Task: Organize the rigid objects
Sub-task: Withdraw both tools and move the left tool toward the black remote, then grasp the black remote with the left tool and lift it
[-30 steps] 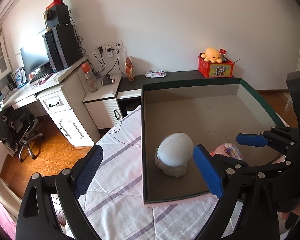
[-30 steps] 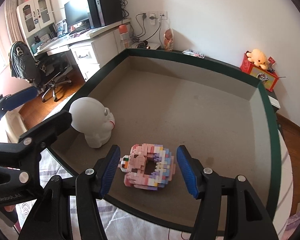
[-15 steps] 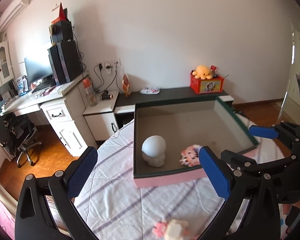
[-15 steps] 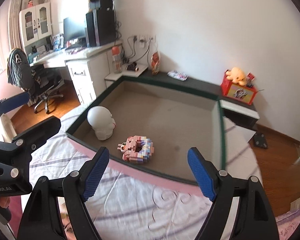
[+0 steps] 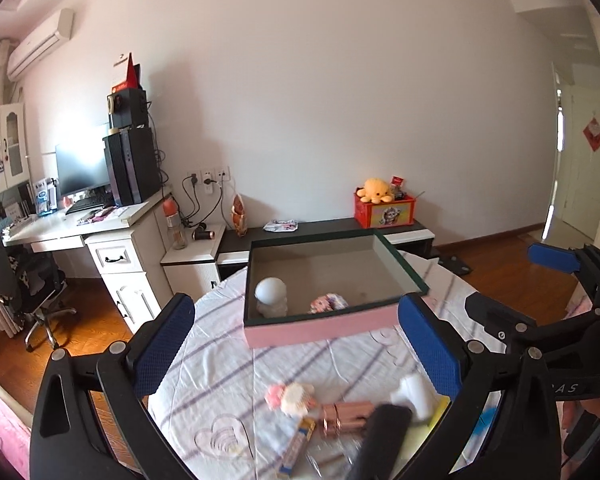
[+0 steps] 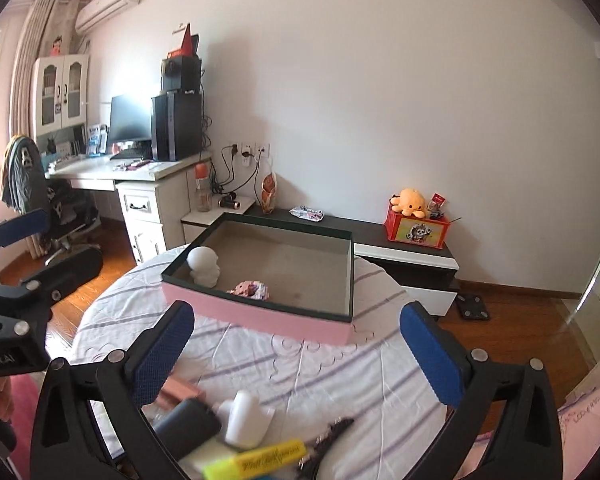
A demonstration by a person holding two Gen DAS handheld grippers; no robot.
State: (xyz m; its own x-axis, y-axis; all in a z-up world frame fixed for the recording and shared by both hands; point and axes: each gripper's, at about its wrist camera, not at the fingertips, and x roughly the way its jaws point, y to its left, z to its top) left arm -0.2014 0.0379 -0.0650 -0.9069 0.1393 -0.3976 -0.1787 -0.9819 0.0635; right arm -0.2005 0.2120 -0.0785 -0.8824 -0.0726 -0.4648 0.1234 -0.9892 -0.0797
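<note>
Both grippers pulled back — clutter before box

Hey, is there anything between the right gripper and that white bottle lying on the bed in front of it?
Nothing visible blocks it. The right gripper has its jaws open above the white bottle, with clear space between. A black case lies close on the bottle's left and a yellow highlighter just in front.

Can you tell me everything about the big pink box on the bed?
The wide, shallow pink box with a dark green rim looks like cardboard and sits flat on the white striped bedspread with no lid on. Its inside is plain grey-brown. A round-headed white figurine stands upright near one corner, and a pink toy made of small building blocks lies beside it. Most of the floor is bare. Neither hand-held gripper touches the box.
</note>
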